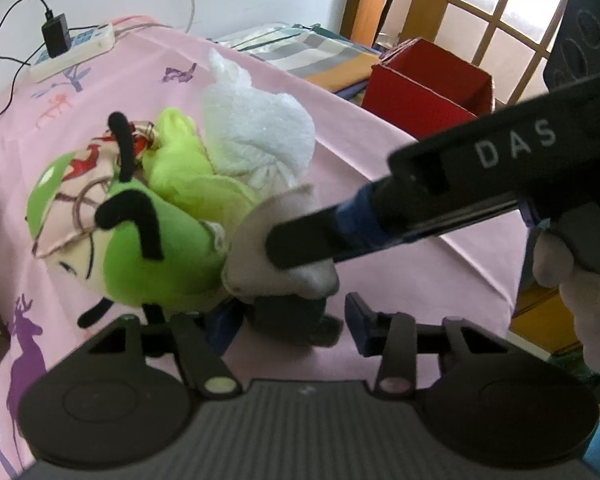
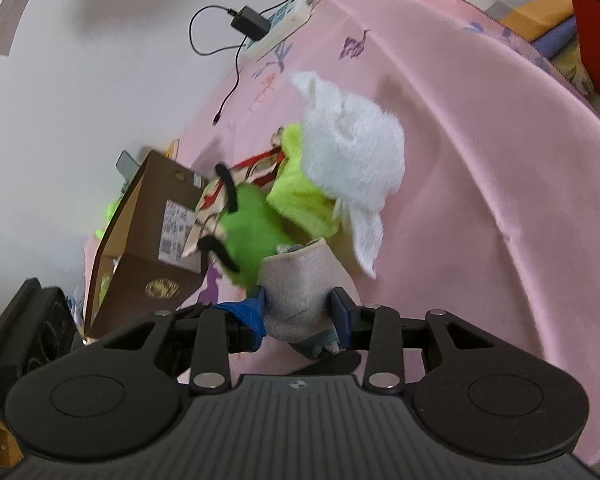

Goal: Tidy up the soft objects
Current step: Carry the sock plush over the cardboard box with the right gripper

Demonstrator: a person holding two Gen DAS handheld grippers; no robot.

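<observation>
A pile of soft things lies on the pink cloth: a green plush toy [image 1: 168, 256] with black antennae, a patterned pouch [image 1: 80, 188], a yellow-green cloth [image 1: 188, 168] and a white towel [image 1: 260, 128]. A grey-beige sock [image 1: 284, 240] lies at the near end. My right gripper [image 2: 300, 308] is shut on the grey-beige sock [image 2: 300, 292]; its finger reaches in from the right in the left wrist view [image 1: 300, 248]. My left gripper [image 1: 292, 320] is open, its fingers on either side of the dark lower part of the sock.
A brown cardboard box [image 2: 148, 240] stands at the left of the pile. A red box [image 1: 428, 88] stands beyond the table's far edge. A white power strip [image 1: 72, 52] with a black charger lies at the back by the wall.
</observation>
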